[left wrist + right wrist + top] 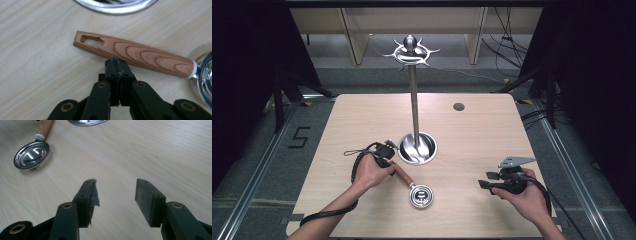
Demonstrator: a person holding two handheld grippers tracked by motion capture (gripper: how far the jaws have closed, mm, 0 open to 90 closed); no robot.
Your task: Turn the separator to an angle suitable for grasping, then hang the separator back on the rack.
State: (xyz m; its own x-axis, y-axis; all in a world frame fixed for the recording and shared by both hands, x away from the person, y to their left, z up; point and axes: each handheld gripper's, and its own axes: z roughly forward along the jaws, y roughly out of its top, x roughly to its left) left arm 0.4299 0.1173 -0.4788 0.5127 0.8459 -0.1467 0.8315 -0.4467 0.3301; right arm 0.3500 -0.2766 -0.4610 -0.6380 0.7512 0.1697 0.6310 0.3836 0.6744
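A spoon with a wood-grain handle (402, 172) and a shiny steel bowl (421, 196) lies flat on the light wooden table (472, 140), just in front of the stand's round base (417, 148). My left gripper (391, 161) is shut and holds nothing; in the left gripper view its tips (116, 61) rest against the near side of the handle (135, 53), which has a slotted hole at its free end. My right gripper (486, 180) hovers open over bare table at the front right. The right gripper view shows its jaws (116, 183) wide apart, with the spoon bowl (31, 155) far off.
A tall steel stand rises from the table's middle, its pole (414, 105) topped by a ring of curved hooks (411, 51). A small dark grommet (458, 106) sits at the back right. Black cables trail from both grippers.
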